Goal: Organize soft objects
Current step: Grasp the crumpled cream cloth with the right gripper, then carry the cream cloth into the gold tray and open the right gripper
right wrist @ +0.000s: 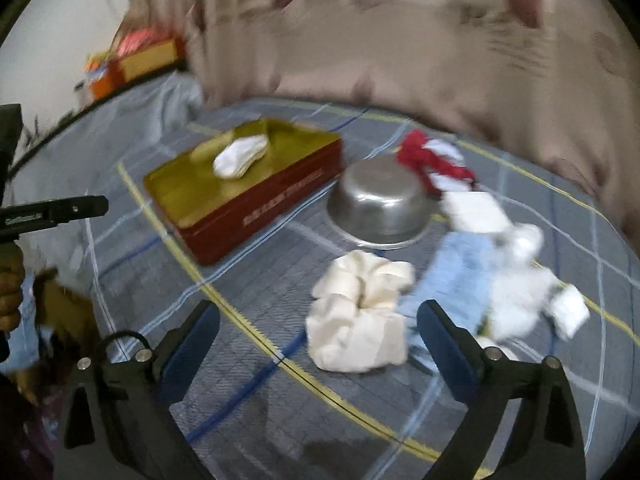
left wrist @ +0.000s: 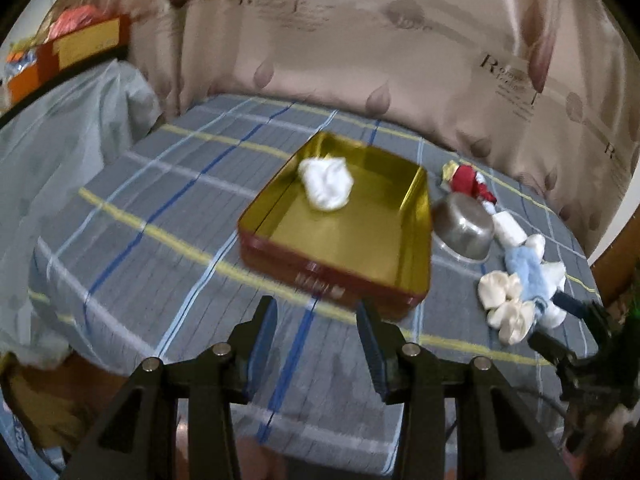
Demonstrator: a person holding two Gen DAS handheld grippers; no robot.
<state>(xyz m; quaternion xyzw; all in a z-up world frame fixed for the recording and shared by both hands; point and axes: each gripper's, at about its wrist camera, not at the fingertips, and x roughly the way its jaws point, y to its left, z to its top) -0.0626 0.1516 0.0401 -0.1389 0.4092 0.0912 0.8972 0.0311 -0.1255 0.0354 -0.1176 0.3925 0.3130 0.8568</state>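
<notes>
Here the cream-white bundled cloth [right wrist: 360, 316], knotted into soft lobes, lies on the grey plaid bedsheet [right wrist: 248, 400] directly ahead of the right gripper [right wrist: 318, 340], at about 12 o'clock and just past its blue-padded fingertips [right wrist: 434, 320], with neither pad touching it as far as the blur allows. Its long axis runs roughly from 6 to 12 o'clock in the right wrist view, so it sits more or less in line with the gap between the spread, empty jaws; that alignment is what a grasp would likely turn on. From the left gripper [left wrist: 316, 320] the same bundle [left wrist: 506, 304] lies off toward 3 o'clock and well apart, so the right hand is clearly the nearer one. The left gripper's jaws are also parted and hold nothing, pointed at the near wall of the red rectangular tin with a gold interior [left wrist: 332, 280]. A white crumpled sock [left wrist: 326, 182] already rests inside that tin toward its far end. Beside the bundle at 2 o'clock lie a pale blue fuzzy cloth [right wrist: 452, 276] and white fluffy pieces [right wrist: 520, 304]. Farther off, at 12 o'clock, stands an overturned steel bowl [right wrist: 380, 200], with a red and white cloth [right wrist: 432, 164] behind it.
</notes>
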